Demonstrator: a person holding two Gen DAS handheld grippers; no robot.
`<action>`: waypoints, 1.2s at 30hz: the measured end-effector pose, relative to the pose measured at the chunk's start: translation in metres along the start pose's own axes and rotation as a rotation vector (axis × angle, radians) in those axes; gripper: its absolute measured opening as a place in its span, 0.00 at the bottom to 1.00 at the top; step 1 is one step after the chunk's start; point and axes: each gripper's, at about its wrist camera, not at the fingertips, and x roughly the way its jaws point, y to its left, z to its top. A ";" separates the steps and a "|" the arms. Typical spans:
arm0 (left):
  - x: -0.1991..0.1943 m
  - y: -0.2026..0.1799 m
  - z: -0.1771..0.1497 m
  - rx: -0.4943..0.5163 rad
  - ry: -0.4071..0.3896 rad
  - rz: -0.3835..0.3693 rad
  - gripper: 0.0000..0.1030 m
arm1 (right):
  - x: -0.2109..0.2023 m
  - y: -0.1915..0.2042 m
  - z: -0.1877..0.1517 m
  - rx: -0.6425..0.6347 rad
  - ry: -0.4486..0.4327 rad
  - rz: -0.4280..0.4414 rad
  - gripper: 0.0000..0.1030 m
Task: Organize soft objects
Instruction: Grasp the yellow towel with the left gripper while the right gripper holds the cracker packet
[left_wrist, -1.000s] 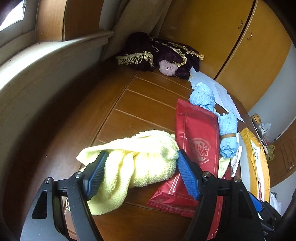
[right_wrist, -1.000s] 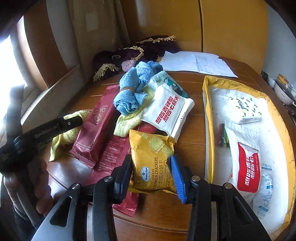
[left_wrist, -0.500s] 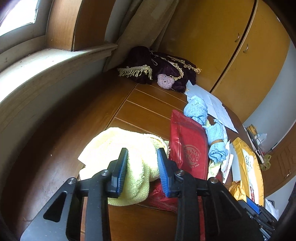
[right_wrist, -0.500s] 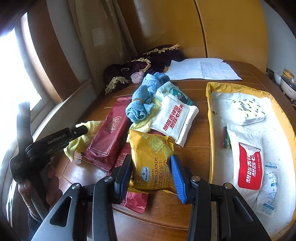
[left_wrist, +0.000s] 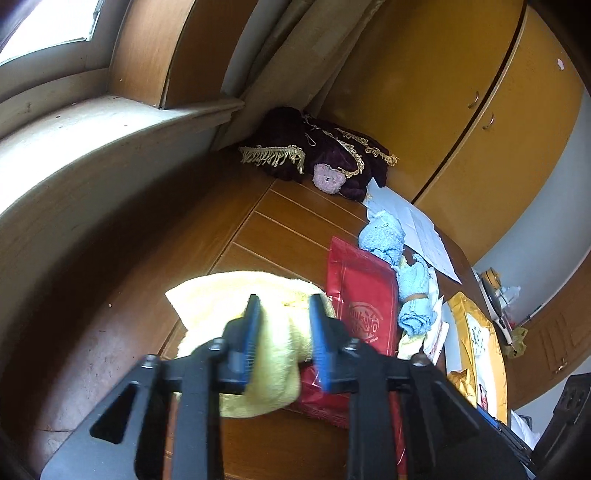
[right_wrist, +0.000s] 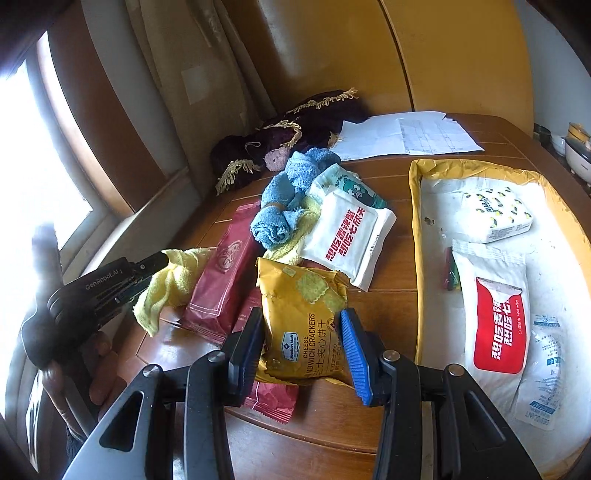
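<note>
Currently left gripper (left_wrist: 282, 332) pinches the yellow towel (left_wrist: 236, 299); right gripper (right_wrist: 303, 345), spread, straddles the cracker packet (right_wrist: 303, 317)

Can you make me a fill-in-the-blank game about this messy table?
1. The left gripper has its jaws shut on a ____ towel.
2. The rolled blue towel lies partly on top of a dark ____ packet.
3. The packet between the right gripper's jaws is labelled cheese sandwich ____.
4. The white tissue pack with green dots lies in the ____ tray.

Missing words: yellow; red; crackers; yellow
</note>
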 end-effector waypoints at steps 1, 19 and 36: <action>-0.001 -0.001 0.000 0.004 -0.013 -0.008 0.61 | 0.001 0.000 -0.001 0.003 0.002 0.003 0.42; 0.020 -0.008 -0.002 0.159 0.091 0.088 0.12 | 0.005 0.004 -0.001 0.006 0.013 0.008 0.42; -0.035 -0.032 0.000 0.267 0.018 0.044 0.82 | 0.001 0.004 0.001 0.007 0.005 0.014 0.42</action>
